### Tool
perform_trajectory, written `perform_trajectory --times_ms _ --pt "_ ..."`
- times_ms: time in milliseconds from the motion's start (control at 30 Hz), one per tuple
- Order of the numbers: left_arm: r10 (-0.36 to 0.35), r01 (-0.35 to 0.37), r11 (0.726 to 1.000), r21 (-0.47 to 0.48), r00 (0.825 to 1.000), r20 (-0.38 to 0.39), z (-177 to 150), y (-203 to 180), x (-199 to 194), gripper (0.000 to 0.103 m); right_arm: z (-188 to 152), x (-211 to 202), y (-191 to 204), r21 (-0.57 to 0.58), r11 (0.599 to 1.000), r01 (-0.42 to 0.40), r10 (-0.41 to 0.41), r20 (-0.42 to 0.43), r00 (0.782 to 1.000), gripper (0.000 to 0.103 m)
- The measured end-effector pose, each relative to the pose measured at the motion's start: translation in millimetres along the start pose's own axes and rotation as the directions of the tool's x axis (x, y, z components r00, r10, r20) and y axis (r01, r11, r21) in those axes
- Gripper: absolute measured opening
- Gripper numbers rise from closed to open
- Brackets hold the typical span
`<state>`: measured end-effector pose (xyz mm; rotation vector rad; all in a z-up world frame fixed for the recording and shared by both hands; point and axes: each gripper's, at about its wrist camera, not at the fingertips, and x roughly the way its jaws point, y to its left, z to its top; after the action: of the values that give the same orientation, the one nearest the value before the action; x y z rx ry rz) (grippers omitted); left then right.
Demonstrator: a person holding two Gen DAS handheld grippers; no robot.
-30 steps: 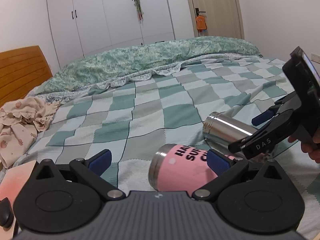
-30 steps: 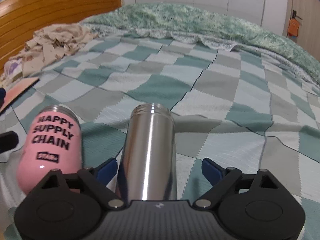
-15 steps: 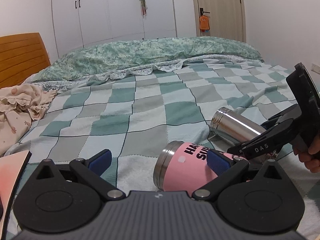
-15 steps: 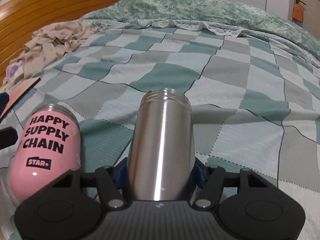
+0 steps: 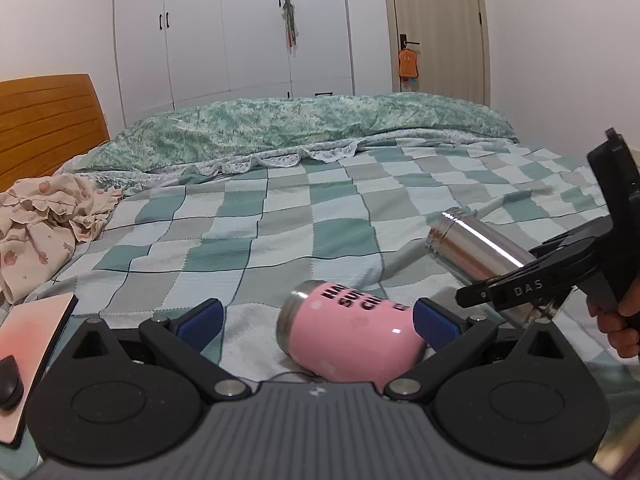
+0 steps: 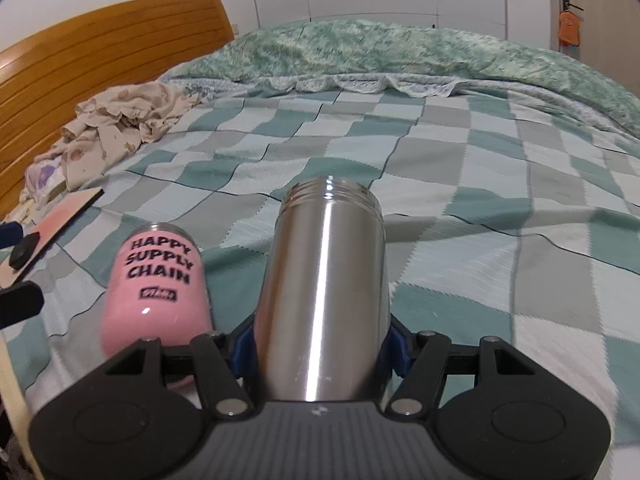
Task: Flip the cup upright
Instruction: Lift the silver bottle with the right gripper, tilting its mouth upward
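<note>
Right wrist view: right gripper (image 6: 320, 354) clamped on the steel cup (image 6: 324, 280).
Best to tip it slowly, mouth up; left gripper (image 5: 316, 320) sits wide open around the pink cup (image 5: 352, 332).

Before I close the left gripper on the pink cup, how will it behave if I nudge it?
The pink cup lies on its side on the checked blanket, so it will probably roll. Its glossy wall looks slippery, though the soft bedding may slow it. The left gripper is open, with one pad at the cup's base.
</note>
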<state>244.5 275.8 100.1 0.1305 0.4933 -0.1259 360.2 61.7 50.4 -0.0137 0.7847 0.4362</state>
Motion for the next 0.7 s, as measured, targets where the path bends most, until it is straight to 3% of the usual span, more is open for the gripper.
perform_trajectory --times_ms 400,700 --pt "-0.027 0.029 0.998 -0.059 0.999 0.028 -18.1 -62.4 -57.2 0.103 -76.4 -88.0 -36.2 0.096 0.991 0.098 -0.1 0.02 0.995 0.063" --pt "0.005 -0.005 0.993 -0.116 1.0 0.001 -45.0 -96.1 -74.3 0.103 -129.2 -111.1 -51.7 0.127 0.973 0.19 -0.192 0.003 0.981 0.063"
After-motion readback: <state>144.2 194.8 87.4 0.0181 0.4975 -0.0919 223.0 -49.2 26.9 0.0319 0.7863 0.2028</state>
